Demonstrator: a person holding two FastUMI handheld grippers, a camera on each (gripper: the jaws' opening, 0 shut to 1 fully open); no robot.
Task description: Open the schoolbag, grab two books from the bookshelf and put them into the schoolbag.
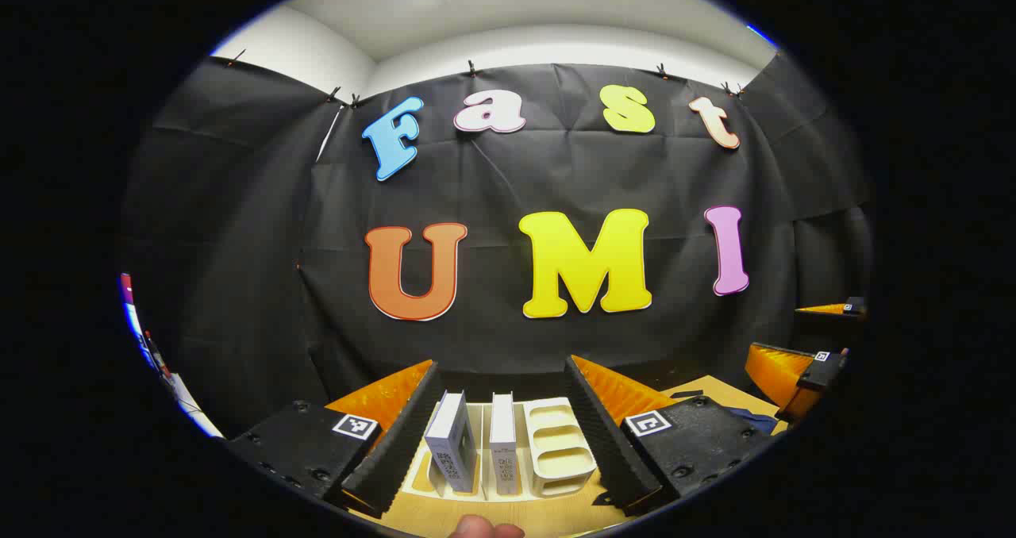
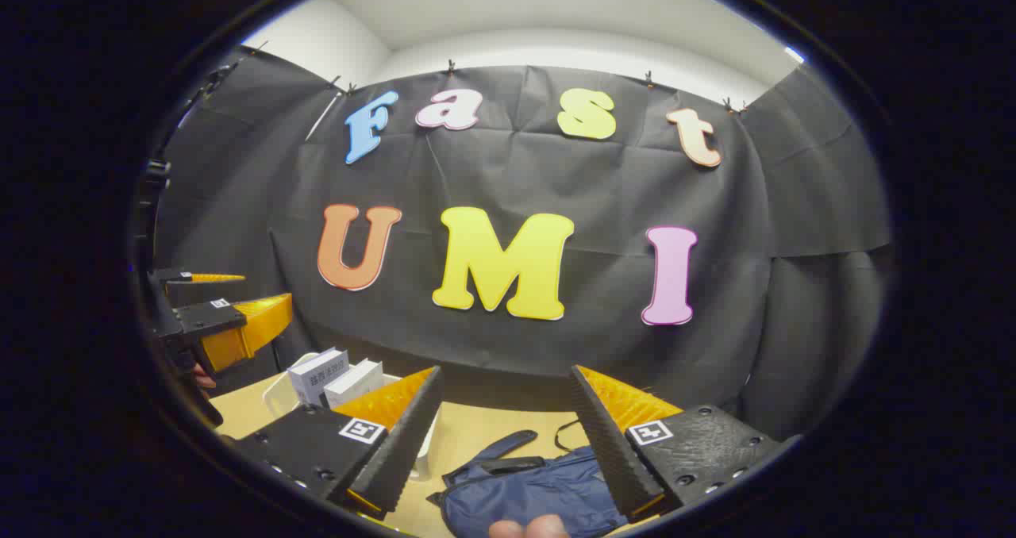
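Black cloth walled the booth on every side, with a pale ceiling above and a light wooden tabletop below. Item one, the schoolbag: dark blue, lying flat on the tabletop at six o'clock in the right gripper view, a strap loop reaching toward eleven o'clock from it; whether its zip was undone could not be told. Item two, the bookshelf: a cream slotted rack standing on the table at six o'clock in the left gripper view, and seen again at eight o'clock in the right gripper view, well apart from the schoolbag. Item three, two books: both upright in the rack's slots, side by side, spines outward, the nearer one tilted slightly; the slots at their three o'clock side stood unfilled. Item four, the left gripper: fingers spread wide and holding nothing, the rack and both books framed between them without contact. Item five, the right gripper: fingers likewise parted and free, poised above the schoolbag, which lay between them lower down, not touched. Each gripper also appeared in the other's view, the left one at nine o'clock, the right one at four o'clock. A fingertip showed at six o'clock in the left gripper view, and another at six o'clock in the right gripper view.
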